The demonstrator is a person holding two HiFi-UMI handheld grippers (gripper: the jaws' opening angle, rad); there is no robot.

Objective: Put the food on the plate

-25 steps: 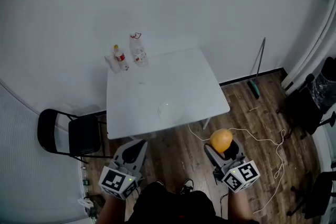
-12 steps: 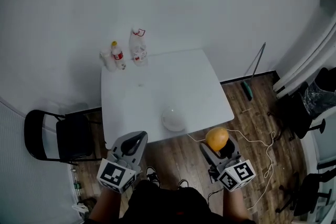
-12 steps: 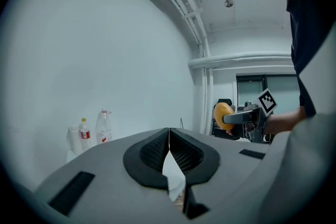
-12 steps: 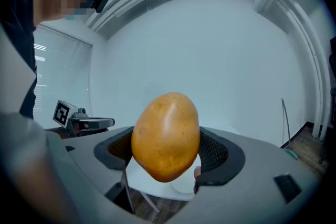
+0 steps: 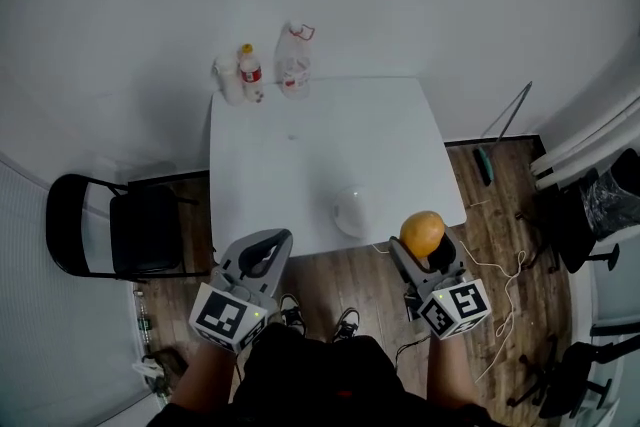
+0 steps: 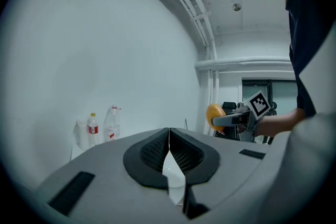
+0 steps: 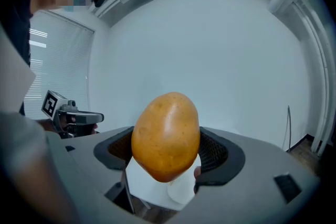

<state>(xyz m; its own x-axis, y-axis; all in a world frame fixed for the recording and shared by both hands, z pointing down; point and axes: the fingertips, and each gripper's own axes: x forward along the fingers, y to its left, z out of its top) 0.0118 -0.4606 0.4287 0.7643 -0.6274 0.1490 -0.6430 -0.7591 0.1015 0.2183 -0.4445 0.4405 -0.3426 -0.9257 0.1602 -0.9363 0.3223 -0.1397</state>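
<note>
Though gripped, potato is not on plate

While the right claw (image 7: 167, 152) squeezes the potato (image 7: 167, 134) tight, it is up in the air by the table's (image 5: 300, 155) front edge, near the white plate (image 5: 352, 212). Left claw (image 6: 169, 147) is closed on nothing.

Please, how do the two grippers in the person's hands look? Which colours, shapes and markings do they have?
The left gripper and the right gripper look alike: light grey plastic bodies that narrow toward the fingers. The fingers carry black pads with a fine mesh texture. At the rear of each gripper sits a white cube with black square markers.
</note>
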